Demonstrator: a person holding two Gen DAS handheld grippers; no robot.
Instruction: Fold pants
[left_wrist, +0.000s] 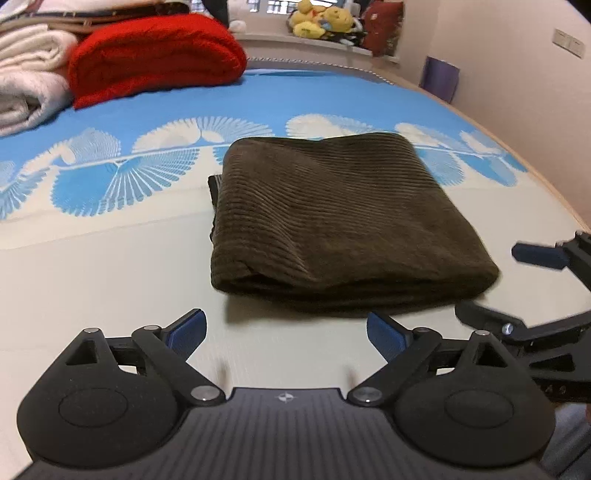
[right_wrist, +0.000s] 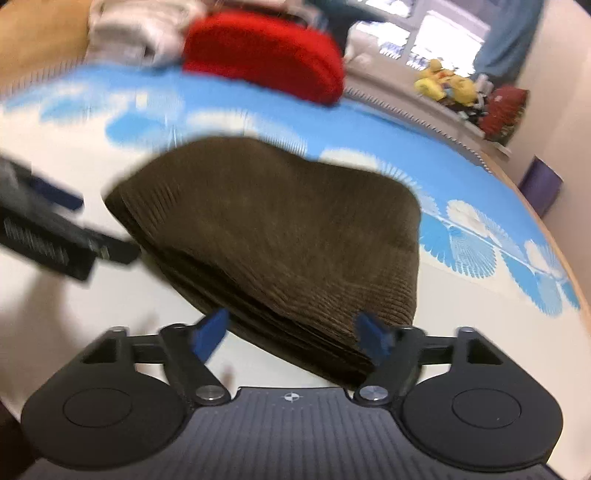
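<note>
The brown corduroy pants (left_wrist: 332, 218) lie folded into a thick rectangle on the bed, also seen in the right wrist view (right_wrist: 280, 236). My left gripper (left_wrist: 286, 334) is open and empty, just in front of the near folded edge, not touching it. My right gripper (right_wrist: 295, 338) is open with its blue pads on either side of the bundle's near corner, holding nothing. The right gripper shows at the right edge of the left wrist view (left_wrist: 546, 280); the left gripper shows blurred at the left of the right wrist view (right_wrist: 44, 221).
The bed sheet (left_wrist: 110, 266) is cream with a blue fan-patterned band. A folded red blanket (left_wrist: 155, 59) and white blankets (left_wrist: 29, 81) lie at the far left. Plush toys (left_wrist: 321, 18) sit on a ledge behind; a purple object (left_wrist: 439, 77) stands by the wall.
</note>
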